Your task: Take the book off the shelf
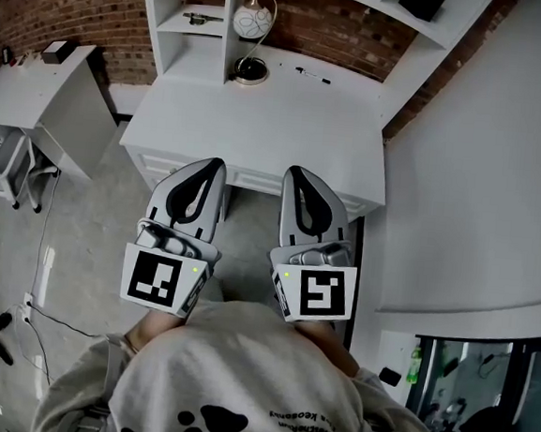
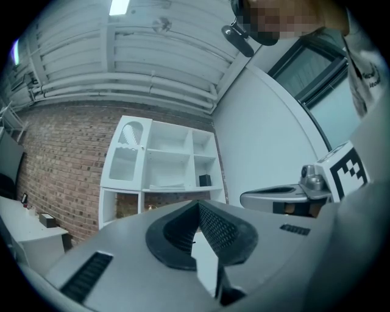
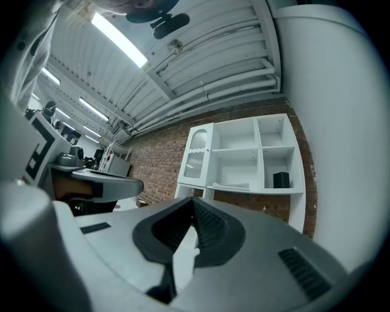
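Left claw (image 1: 216,164) and right claw (image 1: 294,171), both closed and empty, face the shelf (image 2: 146,164) where what looks like the book (image 2: 164,184) lies flat, well apart; unopened, they could shove it deeper.

Rough red brick wall (image 1: 54,3) is backing a smooth, matt white-painted desk (image 1: 260,125) and shelf unit (image 3: 256,158).

no words can be read. the sweatshirt (image 1: 237,386) carries a paw print and one line of lettering, upside down and too blurred to read. the marker cubes (image 1: 163,281) (image 1: 318,294) show only black-and-white square codes.
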{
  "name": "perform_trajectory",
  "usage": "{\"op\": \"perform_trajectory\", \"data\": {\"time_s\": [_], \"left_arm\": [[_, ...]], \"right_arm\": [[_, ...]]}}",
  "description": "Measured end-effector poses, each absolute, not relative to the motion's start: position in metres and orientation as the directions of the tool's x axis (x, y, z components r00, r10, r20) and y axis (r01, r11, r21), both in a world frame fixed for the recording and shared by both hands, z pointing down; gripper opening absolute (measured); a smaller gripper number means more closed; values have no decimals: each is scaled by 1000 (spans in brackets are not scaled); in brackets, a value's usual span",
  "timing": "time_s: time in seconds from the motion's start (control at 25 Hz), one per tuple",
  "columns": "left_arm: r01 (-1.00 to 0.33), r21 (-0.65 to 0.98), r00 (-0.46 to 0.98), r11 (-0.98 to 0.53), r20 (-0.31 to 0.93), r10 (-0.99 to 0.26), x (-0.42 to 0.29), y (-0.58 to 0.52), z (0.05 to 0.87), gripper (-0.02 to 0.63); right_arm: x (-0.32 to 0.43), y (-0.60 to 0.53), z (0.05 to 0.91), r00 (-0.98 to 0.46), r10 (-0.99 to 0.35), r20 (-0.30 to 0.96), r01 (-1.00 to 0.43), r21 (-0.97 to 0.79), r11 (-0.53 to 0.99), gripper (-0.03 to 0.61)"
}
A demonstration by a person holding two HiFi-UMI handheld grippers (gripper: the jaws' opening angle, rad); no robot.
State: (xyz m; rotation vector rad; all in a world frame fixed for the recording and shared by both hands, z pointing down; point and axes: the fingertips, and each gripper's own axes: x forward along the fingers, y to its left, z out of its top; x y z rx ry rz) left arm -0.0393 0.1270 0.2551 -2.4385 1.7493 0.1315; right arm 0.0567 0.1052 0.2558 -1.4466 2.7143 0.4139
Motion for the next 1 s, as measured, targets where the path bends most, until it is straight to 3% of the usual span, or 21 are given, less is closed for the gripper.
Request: {"op": "perform_trajectory", "data": {"time_s": [1.0], "left_arm": [[-920, -52, 391, -389, -191, -900, -28, 8, 245, 9]], "right_arm": [[63, 1, 245, -521, -831, -193, -846, 251, 471, 17]]}}
